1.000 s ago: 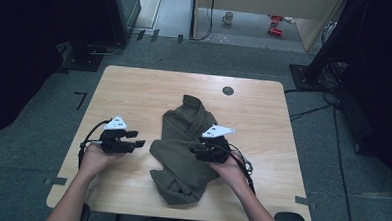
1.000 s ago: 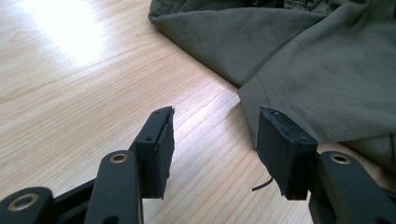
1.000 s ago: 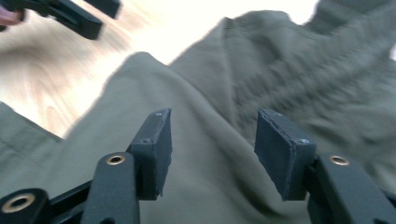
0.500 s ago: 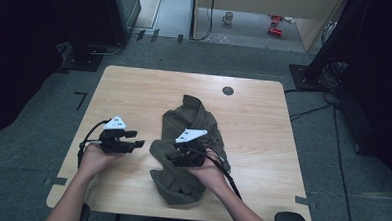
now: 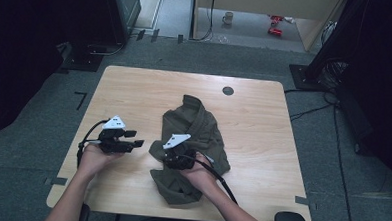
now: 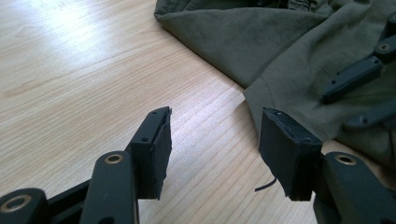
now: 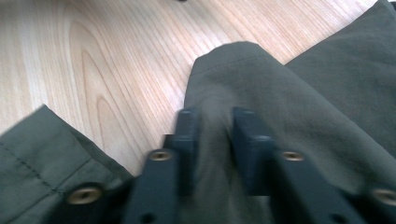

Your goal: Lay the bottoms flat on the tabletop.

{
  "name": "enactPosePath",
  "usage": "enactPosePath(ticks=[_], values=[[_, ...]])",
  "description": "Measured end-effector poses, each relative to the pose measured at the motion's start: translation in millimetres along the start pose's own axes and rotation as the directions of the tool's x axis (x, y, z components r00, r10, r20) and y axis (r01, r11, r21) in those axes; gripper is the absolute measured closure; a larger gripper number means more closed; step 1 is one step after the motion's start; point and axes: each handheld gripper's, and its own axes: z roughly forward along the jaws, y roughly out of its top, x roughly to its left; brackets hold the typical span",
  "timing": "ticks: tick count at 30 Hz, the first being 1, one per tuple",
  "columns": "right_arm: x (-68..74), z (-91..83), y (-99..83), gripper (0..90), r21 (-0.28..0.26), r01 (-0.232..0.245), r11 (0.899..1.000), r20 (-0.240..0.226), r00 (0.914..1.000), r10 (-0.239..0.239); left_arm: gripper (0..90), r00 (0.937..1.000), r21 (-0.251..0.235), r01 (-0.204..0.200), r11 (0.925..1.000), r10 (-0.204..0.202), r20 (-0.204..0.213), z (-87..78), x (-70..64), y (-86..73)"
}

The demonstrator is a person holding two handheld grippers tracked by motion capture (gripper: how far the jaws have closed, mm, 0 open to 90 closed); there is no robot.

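A crumpled olive-green garment [image 5: 193,135] lies in the middle of the wooden table [image 5: 263,123]. My right gripper [image 5: 168,158] rests on the garment's left edge, and in the right gripper view its jaws are shut on a raised fold of the olive cloth [image 7: 224,93]. My left gripper [image 5: 136,140] hovers over bare wood just left of the garment, open with nothing between its jaws [image 6: 212,144]. In the left gripper view the garment's hem [image 6: 280,79] lies just beyond the jaw tips, and the other gripper's black jaw parts [image 6: 355,79] lie on the cloth at the right.
A small dark round hole [image 5: 228,91] sits near the table's far edge. Dark equipment stands [image 5: 113,17] and cables [image 5: 309,110] surround the table on grey carpet. Bare wood stretches to the left and to the right of the garment.
My right gripper has moved leftward across the garment to its left edge and now pinches a fold there. The left gripper has stayed in place.
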Motion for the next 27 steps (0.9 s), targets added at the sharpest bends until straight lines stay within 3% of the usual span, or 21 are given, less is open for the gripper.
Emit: enactPosePath(ticks=[3,8,14,19,22,27], values=[[-2.2,-5.7,1.2,87.4,-0.013,-0.009,1.000,-0.003,1.0000,0.009,44.4,1.0000,0.001,-0.002,1.0000,0.002,0.000,0.2,-0.1,0.1],[-6.3,-23.5,3.4,88.6,-0.045,-0.024,0.999,0.002,0.9997,0.024,44.8,1.0000,-0.018,-0.008,0.9998,0.008,-0.001,-0.6,-2.3,1.8],[-19.7,-63.0,-7.8,88.6,-0.110,-0.070,0.991,0.019,0.9972,0.072,46.4,0.9982,-0.040,-0.047,0.9981,0.048,0.035,5.8,-17.9,11.1],[-28.0,-88.6,-26.6,88.6,-0.124,-0.095,0.988,0.053,0.9934,0.102,48.0,0.9939,-0.050,-0.077,0.9958,0.080,0.075,25.7,-33.2,25.7],[-31.9,-99.8,-37.0,88.6,-0.123,-0.102,0.987,0.070,0.9913,0.111,48.9,0.9922,-0.025,-0.101,0.9945,0.103,0.071,42.0,-37.0,36.2],[-41.7,-114.8,-53.2,88.6,-0.111,-0.124,0.986,0.103,0.9855,0.135,47.4,0.9945,0.011,-0.082,0.9966,0.081,0.066,68.3,-31.8,42.2]])
